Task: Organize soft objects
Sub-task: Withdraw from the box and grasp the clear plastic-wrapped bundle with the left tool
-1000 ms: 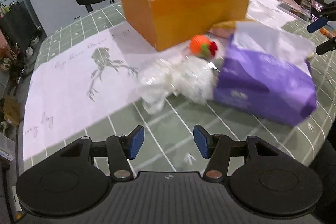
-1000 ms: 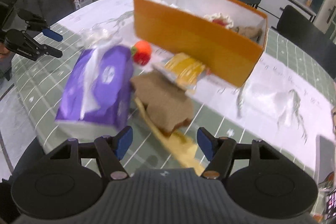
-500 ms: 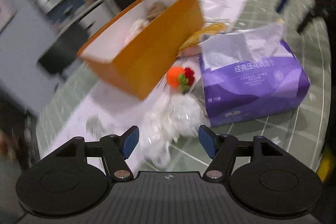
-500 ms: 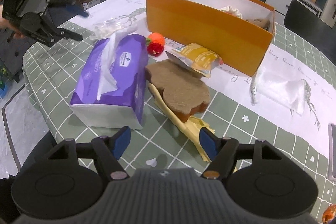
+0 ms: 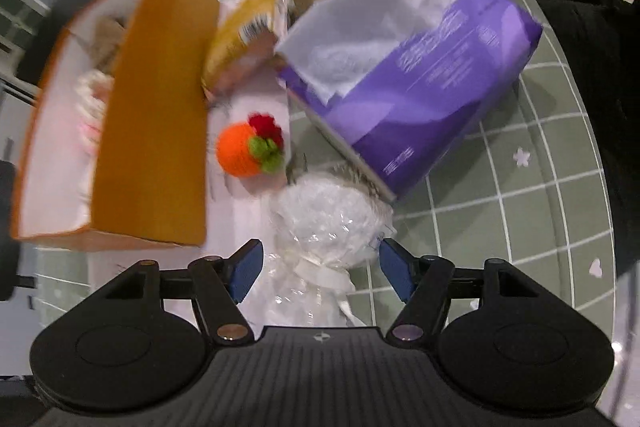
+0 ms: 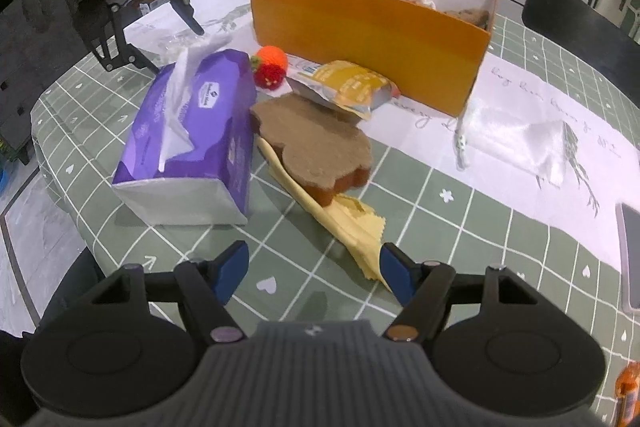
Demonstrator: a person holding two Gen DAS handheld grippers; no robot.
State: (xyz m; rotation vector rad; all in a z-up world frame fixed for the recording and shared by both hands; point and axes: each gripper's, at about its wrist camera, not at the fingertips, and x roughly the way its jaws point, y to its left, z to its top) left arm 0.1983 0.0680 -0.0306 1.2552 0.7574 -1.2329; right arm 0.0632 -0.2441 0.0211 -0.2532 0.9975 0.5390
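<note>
Left tongs (image 5: 320,269) are spread wide, straddling the tied neck of a clear plastic bag of white stuffing (image 5: 330,223) on the green checked desk (image 5: 520,187). Just beyond it sits the orange knitted fruit (image 5: 246,149), tucked between the orange box (image 5: 154,131) on the left and the purple tissue pack (image 5: 420,95) on the right. Right tongs (image 6: 314,273) are spread too, holding nothing, low over the desk with a yellow cloth (image 6: 356,223) at the right fingertip; a brown sponge (image 6: 316,149) lies on that cloth, and a yellow packet (image 6: 348,87) rests on the sponge's far edge.
</note>
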